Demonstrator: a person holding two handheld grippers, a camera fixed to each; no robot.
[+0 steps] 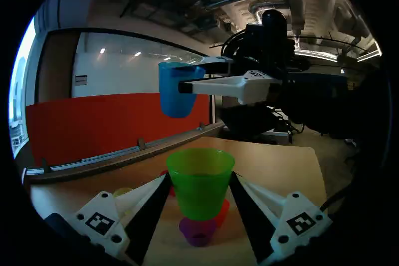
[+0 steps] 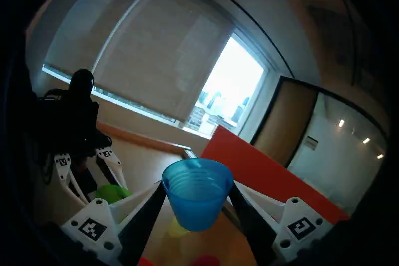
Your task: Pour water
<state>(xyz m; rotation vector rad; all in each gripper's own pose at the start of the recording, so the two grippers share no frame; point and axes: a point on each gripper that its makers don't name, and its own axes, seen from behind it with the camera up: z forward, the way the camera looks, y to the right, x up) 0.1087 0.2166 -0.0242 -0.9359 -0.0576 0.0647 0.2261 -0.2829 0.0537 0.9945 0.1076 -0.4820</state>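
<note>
In the left gripper view the left claw (image 1: 200, 180) clenched the green cup (image 1: 200, 193) upright between both fingers, above the table (image 1: 279, 166) and a purple cup (image 1: 198, 232). Farther off and higher, the right claw (image 1: 175, 74) gripped the blue cup (image 1: 174, 101), also upright. In the right gripper view the blue cup (image 2: 197, 206) sat upright between the pressing fingers of the right claw (image 2: 197, 188), while the left claw (image 2: 102, 191), low on the left, held the green cup (image 2: 112, 193).

Left cup (image 1: 200, 191) between my left gripper (image 1: 200, 180) fingers, over table (image 1: 284, 161); small cups (image 1: 198, 231) on table beneath. My right gripper (image 1: 193, 77) holds right cup (image 1: 173, 99) higher, beyond.
</note>
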